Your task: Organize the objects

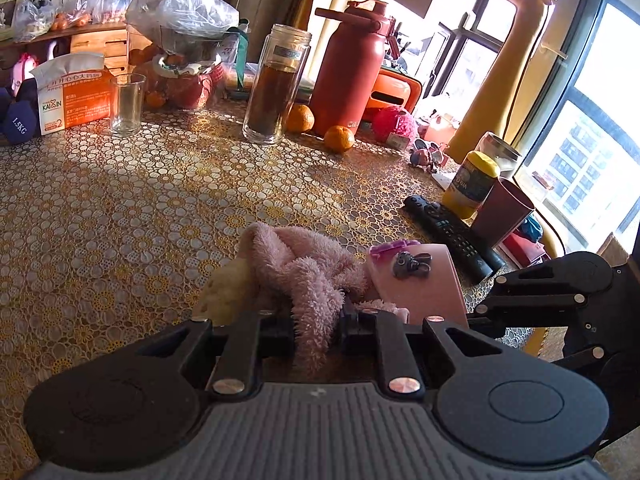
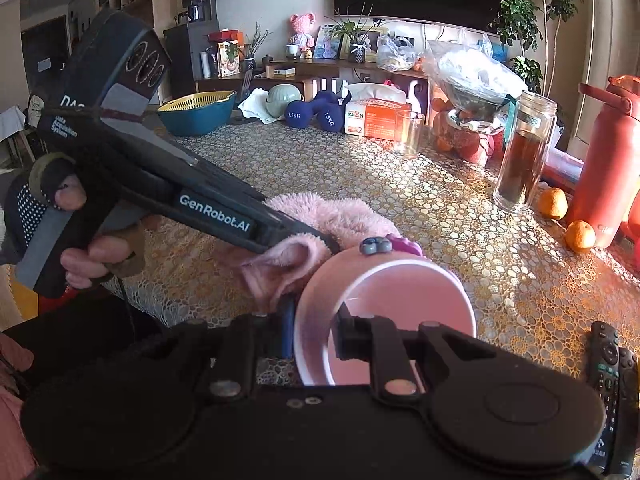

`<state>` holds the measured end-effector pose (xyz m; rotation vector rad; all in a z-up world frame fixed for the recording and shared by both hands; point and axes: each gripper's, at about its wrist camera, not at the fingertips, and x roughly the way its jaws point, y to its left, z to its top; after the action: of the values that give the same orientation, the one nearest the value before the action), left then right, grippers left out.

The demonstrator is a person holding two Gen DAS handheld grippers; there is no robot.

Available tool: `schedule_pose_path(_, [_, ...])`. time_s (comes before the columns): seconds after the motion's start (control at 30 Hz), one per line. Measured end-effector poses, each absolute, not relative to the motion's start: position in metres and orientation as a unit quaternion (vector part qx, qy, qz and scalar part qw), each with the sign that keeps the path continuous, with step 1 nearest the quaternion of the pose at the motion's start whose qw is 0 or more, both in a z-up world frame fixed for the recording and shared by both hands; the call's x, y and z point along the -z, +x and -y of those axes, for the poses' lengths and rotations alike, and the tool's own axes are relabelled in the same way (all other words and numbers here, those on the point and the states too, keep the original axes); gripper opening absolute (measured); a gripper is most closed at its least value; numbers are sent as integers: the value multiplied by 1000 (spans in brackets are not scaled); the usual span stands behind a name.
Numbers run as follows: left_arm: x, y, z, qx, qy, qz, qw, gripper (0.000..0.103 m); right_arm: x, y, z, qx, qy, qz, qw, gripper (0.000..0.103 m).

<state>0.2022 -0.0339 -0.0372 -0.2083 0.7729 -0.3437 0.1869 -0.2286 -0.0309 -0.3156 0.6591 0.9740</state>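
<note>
Crowding the pink cup (image 2: pixel 384 308): towel (image 1: pixel 308 276), remote (image 1: pixel 452 232) (just beside).

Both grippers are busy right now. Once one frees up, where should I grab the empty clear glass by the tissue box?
Take the clear glass across its mid-wall, coming level from the open table side. It stands upright with straight sides, and the tissue box crowds it on the left, so a side pinch from the front looks cleanest.

Desk (image 1: pixel 120 208): gold and white circle lace pattern. Towel (image 1: pixel 308 268) fluffy pink. Cup (image 2: pixel 384 312) pale pink. Flask (image 1: pixel 352 68) red. Dumbbells (image 2: pixel 316 114) blue. Tangerines (image 1: pixel 339 139) orange.
</note>
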Motion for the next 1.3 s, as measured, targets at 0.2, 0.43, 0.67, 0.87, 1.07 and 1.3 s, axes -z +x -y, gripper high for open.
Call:
schedule_pose_path(0.2, [55,210,31,157,-85,-404,897,18,31,189,229,-456,-144,-312,821,17])
schedule_pose_path(0.43, [48,197,19,153,-85,-399,900,18,32,201,244,-453,-39,-339,824,17])
schedule_pose_path(0.67, [17,172,8,168,-105,-368,908,18,35,210,250,-444,47,-354,822,17])
schedule_pose_path(0.87, [-1,164,16,194,-128,-348,908,18,40,223,257,-427,157,-371,810,17])
schedule_pose_path(1.07, [1,168,11,181,-140,-345,910,18,48,228,265,-417,248,-383,786,16])
schedule_pose_path(1.3, [9,172,5,167,-139,-351,911,18,49,223,265,-417,281,-381,776,16])
